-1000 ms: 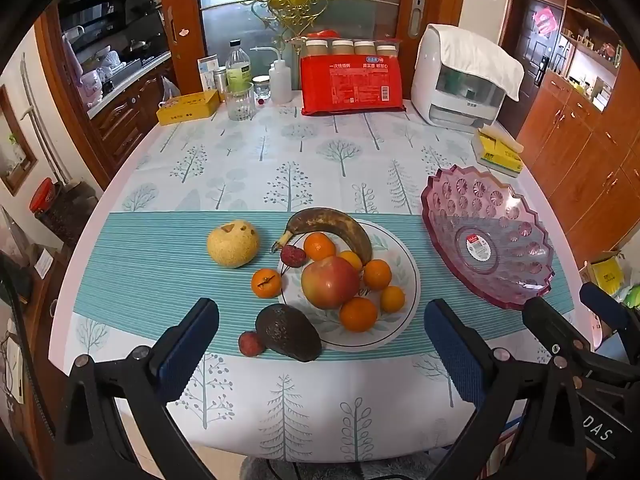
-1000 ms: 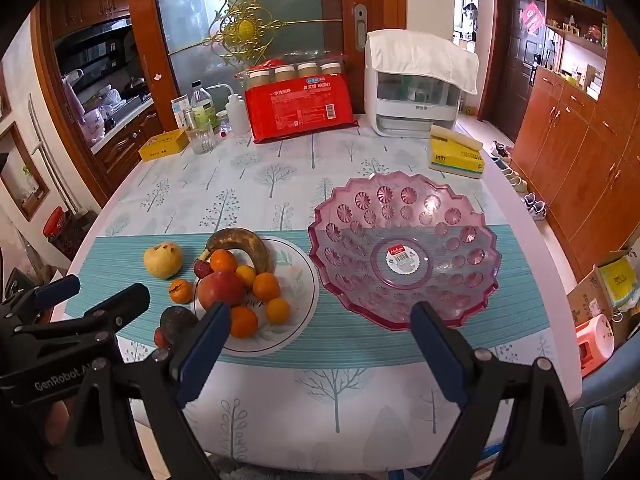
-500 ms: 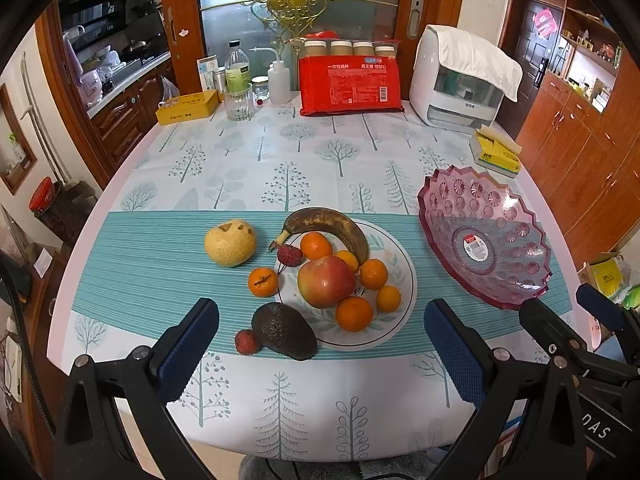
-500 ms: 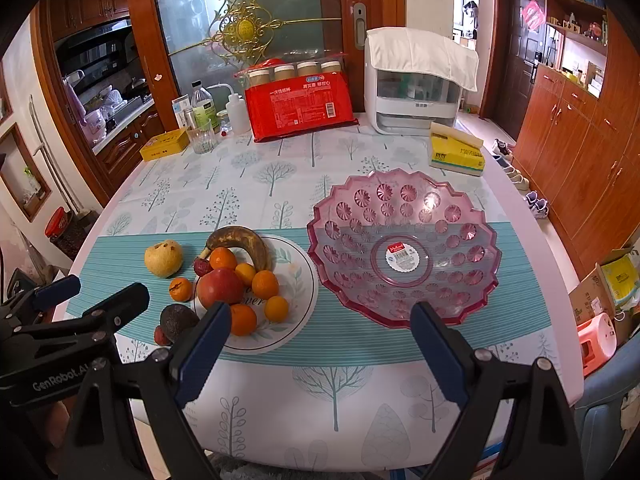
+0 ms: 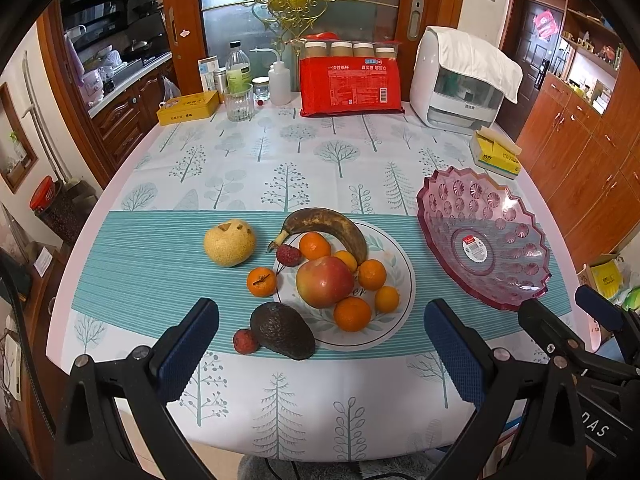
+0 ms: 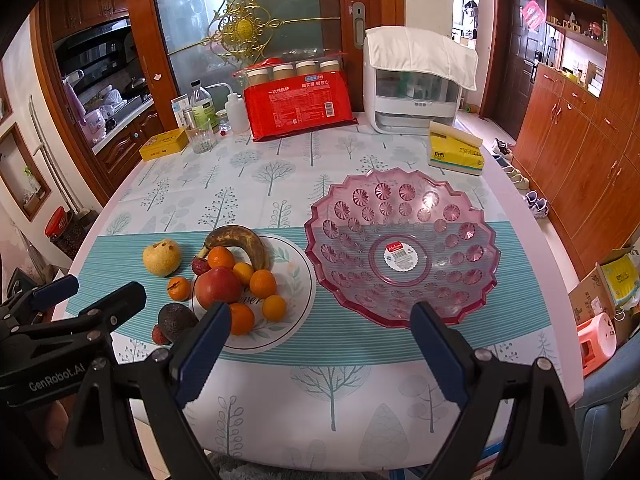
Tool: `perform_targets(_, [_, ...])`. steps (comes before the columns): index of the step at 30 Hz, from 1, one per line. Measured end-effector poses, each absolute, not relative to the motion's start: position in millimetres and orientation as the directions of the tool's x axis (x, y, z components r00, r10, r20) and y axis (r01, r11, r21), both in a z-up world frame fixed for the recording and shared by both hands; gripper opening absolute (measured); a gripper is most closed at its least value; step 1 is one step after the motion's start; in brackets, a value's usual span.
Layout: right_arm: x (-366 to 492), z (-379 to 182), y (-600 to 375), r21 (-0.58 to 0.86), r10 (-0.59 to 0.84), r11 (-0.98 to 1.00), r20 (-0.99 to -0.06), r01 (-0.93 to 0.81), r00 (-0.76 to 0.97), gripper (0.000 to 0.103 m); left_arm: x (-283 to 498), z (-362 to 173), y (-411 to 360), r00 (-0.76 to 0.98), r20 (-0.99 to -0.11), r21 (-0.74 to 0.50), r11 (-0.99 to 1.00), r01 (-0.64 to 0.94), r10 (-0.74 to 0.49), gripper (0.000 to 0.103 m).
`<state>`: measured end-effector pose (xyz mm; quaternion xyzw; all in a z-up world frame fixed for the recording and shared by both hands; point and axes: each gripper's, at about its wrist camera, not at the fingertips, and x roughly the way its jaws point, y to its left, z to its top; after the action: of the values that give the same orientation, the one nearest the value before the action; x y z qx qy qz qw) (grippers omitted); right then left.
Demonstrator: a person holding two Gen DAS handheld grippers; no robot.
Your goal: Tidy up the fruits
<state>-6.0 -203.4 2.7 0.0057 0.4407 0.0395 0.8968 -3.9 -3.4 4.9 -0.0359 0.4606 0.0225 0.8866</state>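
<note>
A white plate (image 5: pixel 404 280) (image 6: pixel 296 280) holds a red apple (image 5: pixel 324 282) (image 6: pixel 218 286), a brown banana (image 5: pixel 332 226) (image 6: pixel 244 240) and several small oranges. Off the plate lie a yellow pear (image 5: pixel 229 242) (image 6: pixel 161 257), an orange (image 5: pixel 261 281), a dark avocado (image 5: pixel 282 330) (image 6: pixel 176 321) and two lychees (image 5: pixel 245 341). An empty pink glass bowl (image 5: pixel 484 236) (image 6: pixel 400 244) stands to the right. My left gripper (image 5: pixel 320 344) hangs open above the near table edge, before the plate. My right gripper (image 6: pixel 320 348) is open too, before the bowl.
At the back of the table stand a red package (image 5: pixel 350 84), a white appliance (image 5: pixel 460 88), bottles and a glass (image 5: pixel 239 102), a yellow tin (image 5: pixel 188 108) and a yellow tissue pack (image 5: pixel 494 154). Wooden cabinets (image 6: pixel 580 152) line the right side.
Both views have drifted slightly; the fruit and bowl sit a little farther up and left in the frames. Nothing on the table has moved, and both grippers remain open.
</note>
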Motion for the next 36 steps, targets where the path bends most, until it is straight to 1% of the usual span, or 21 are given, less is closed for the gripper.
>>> perform_targets(36, [-3.5, 0.0, -204.6, 0.049, 0.081, 0.996, -0.791, -0.07, 0.606, 0.092, -4.5, 6.6, -3.7, 0.579, -0.815, -0.044, 0.996, -0.074, 0.007, 0.102])
